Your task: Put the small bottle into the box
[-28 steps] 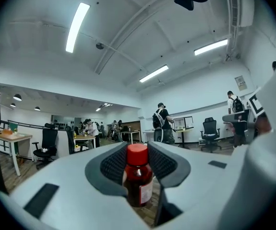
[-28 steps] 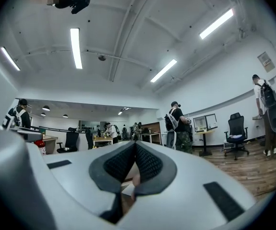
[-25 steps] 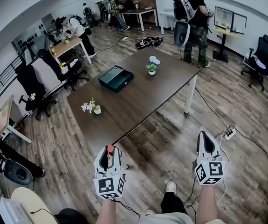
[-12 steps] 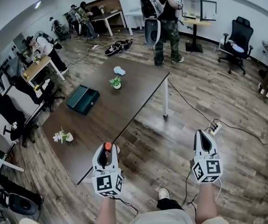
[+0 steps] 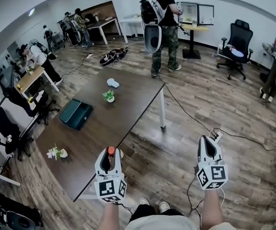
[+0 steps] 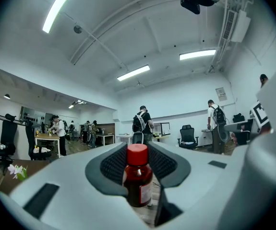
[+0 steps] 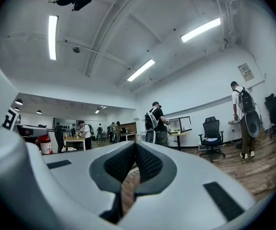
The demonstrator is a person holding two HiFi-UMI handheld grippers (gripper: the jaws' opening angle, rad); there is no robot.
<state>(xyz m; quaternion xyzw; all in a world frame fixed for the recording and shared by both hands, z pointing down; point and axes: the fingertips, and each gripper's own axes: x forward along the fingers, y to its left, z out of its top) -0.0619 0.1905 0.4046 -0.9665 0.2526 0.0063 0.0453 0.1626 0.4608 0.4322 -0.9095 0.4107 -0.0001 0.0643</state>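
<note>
A small dark-red bottle (image 6: 138,178) with a red cap stands upright between the pads of my left gripper (image 6: 138,152), which is shut on it. In the head view that gripper (image 5: 110,153) hangs over the near right corner of the long dark table (image 5: 123,114), the red cap (image 5: 111,150) showing at its tip. The dark green box (image 5: 75,113) lies open on the table's left side, far ahead of the bottle. My right gripper (image 5: 208,140) hovers over the wood floor to the right of the table, its jaws (image 7: 134,150) shut with nothing in them.
A small potted plant (image 5: 109,96), a pale object (image 5: 113,83) and a pot of white flowers (image 5: 56,152) stand on the table. A person with a backpack (image 5: 159,23) stands past its far end. A power strip and cable (image 5: 214,135) lie on the floor at right.
The table and box have slid left and farther off in the head view, and more floor shows at right. Both grippers keep their places in the picture, the left still on the bottle.
</note>
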